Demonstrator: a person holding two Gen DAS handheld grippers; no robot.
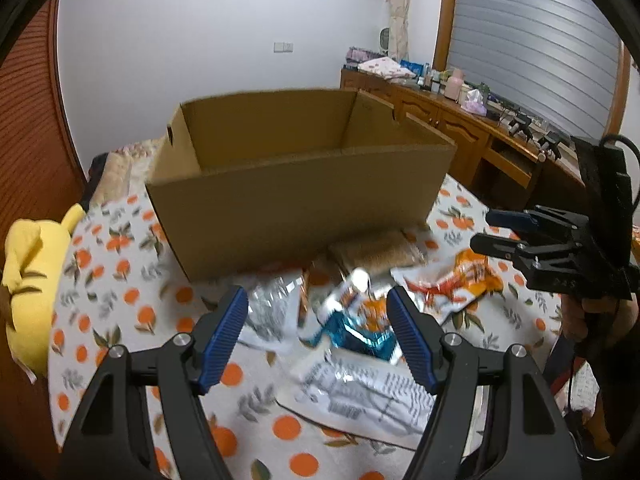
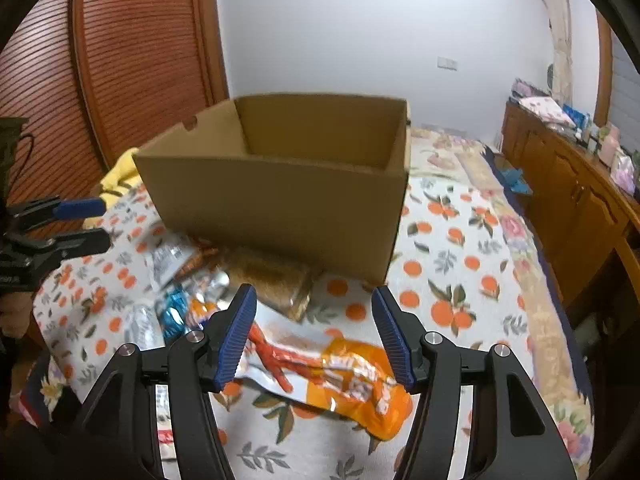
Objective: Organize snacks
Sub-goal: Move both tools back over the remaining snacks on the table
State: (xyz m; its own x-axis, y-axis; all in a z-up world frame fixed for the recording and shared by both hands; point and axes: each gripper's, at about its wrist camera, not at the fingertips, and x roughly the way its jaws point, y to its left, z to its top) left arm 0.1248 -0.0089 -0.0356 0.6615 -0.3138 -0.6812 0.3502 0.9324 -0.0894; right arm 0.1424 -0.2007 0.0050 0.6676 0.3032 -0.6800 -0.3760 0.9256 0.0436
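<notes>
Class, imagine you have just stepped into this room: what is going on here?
A person holds a two-finger gripper in each hand above a bed spread with an orange-print cloth. An open brown cardboard box stands on it, with loose snack packets lying in front. The left gripper hangs open above a blue and orange foil packet; the right gripper hangs open above an orange and white snack bag. Neither holds anything, and no snack can be seen in the box.

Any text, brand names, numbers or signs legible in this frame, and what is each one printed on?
None can be read.
White packet: rows of black print, too blurred.
Orange snack bag: white lettering, smeared by motion blur.
Silver packet: marks, too small to read.
Blue packet: no text discernible.
Cardboard box: no print visible.
</notes>
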